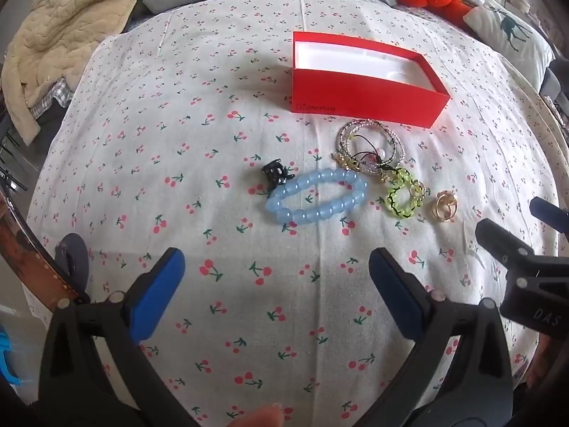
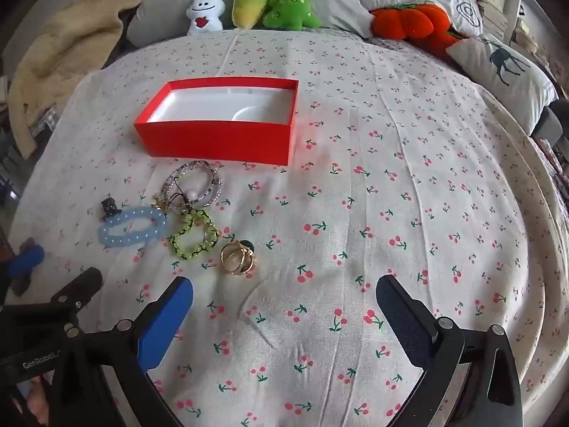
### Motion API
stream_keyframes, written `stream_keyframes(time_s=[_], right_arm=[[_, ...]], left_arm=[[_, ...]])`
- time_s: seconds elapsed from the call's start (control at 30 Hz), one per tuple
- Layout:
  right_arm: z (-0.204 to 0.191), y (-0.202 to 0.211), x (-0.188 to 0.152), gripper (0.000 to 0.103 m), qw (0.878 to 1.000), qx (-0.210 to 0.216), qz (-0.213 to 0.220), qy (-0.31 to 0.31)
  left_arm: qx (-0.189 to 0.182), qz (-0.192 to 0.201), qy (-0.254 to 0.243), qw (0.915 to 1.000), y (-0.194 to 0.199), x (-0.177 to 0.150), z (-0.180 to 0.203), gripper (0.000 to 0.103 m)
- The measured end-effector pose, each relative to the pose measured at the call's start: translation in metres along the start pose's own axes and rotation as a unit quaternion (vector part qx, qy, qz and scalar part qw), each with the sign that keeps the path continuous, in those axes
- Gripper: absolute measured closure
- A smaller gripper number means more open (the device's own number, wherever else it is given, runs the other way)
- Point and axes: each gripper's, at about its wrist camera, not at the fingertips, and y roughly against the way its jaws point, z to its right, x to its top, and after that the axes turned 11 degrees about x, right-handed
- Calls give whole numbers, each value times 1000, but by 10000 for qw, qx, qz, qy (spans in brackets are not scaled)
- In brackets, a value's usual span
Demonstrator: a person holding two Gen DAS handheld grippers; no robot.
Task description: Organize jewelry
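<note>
1. On the bed, over a cherry-print sheet (image 2: pixel 355 195), sits an open red box (image 2: pixel 217 138) with a white lining and nothing in it yet.
2. Just in front of the red box lies the jewelry: a tangle of silver beaded bangles (image 2: pixel 193 183) nearest it, then a blue bead bracelet (image 2: pixel 131 229), a green bead bracelet (image 2: pixel 193 238) and a gold ring cluster (image 2: pixel 237 258), farthest from the box.
3. A small black hair claw (image 1: pixel 276 174) touches the blue bracelet's end, on the side away from the ring cluster.
4. Both tools hover on the near side of the pile from the box. The left tongs (image 1: pixel 277 277) and the right tongs (image 2: pixel 284 302) are both spread wide, with nothing between them.
5. Risks, as I judge them:
   - Cords cross the bangles and reach the green bracelet, so lifting 1 piece may drag its neighbours along.
   - The sheet is soft and creased, so pads pressing down could pinch fabric with a bead.
   - The ring cluster is small and smooth and may slip or roll away.
   - Both tools stand close together, so 2 reaches at once could collide.
</note>
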Motion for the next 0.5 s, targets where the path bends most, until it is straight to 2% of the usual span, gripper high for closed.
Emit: stream_keyframes(time_s=[0.13, 0.23, 0.33, 0.5], right_arm=[[7, 6, -11, 0, 9995, -288, 91, 2], [-5, -7, 2, 0, 9985, -380, -389, -11], [1, -19, 4, 0, 9985, -100, -547, -5], [-6, -13, 0, 0, 9981, -113, -597, 22]], left_arm=[[163, -2, -34, 9999, -1, 2, 1, 0], [232, -109, -36, 9997, -9, 9, 3, 0], [194, -35, 115, 9997, -10, 2, -1, 0], [160, -46, 135, 9998, -8, 1, -2, 0]])
